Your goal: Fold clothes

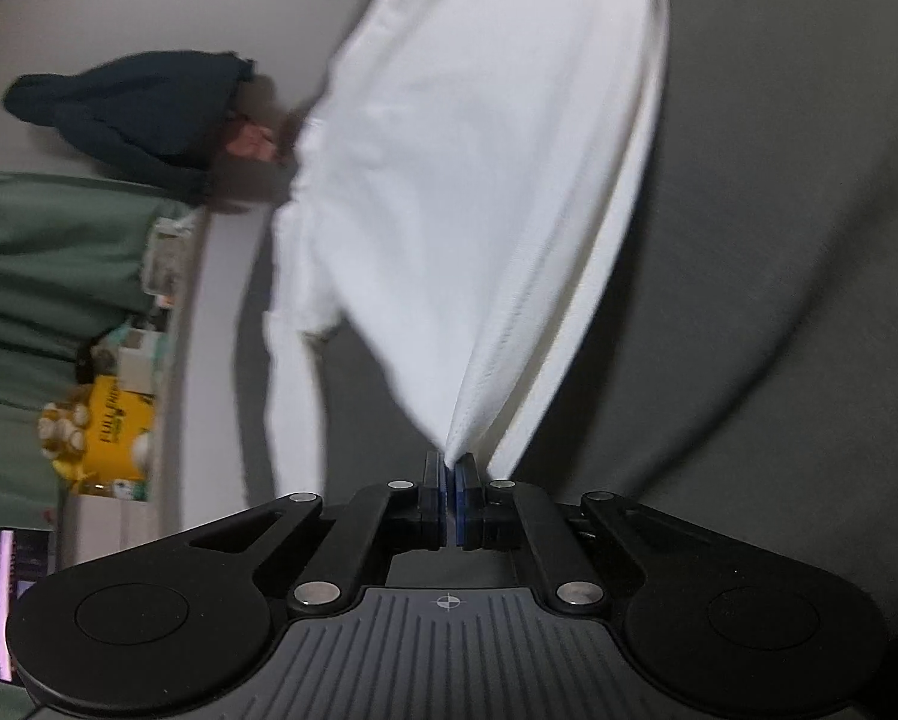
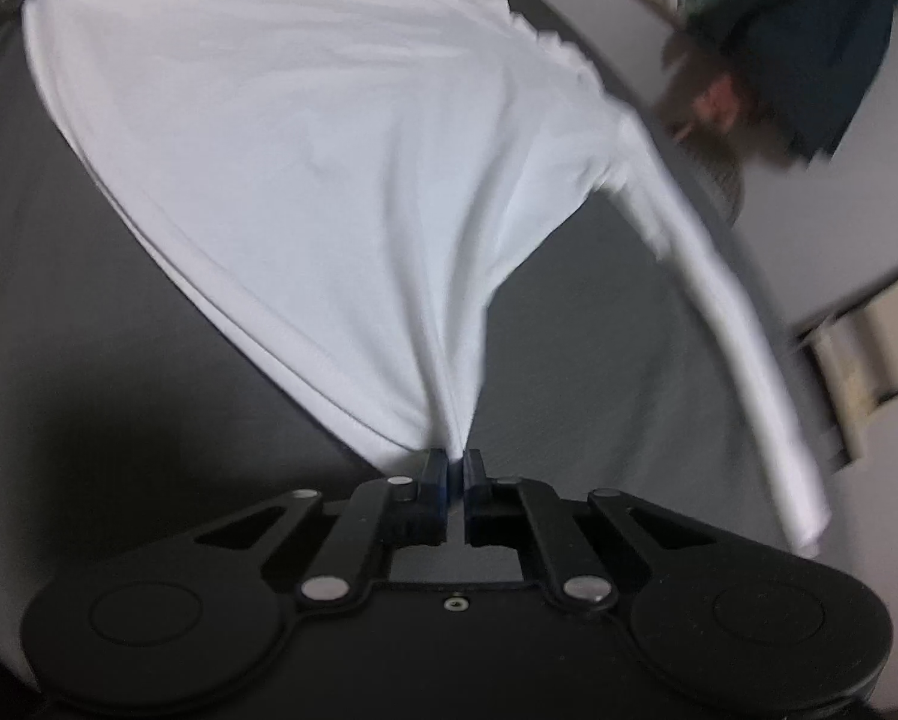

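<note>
A white long-sleeved shirt is lifted and stretched above a dark grey surface. My left gripper is shut on a pinched corner of the shirt, and the cloth fans out away from it. A sleeve hangs down at the left. In the right wrist view my right gripper is shut on another corner of the same shirt. The other sleeve trails off to the right. Both views are blurred by motion.
A person in a dark cap is behind the shirt and also shows in the right wrist view. Green curtain, a yellow box and clutter line the left wall. A cardboard box lies at the right.
</note>
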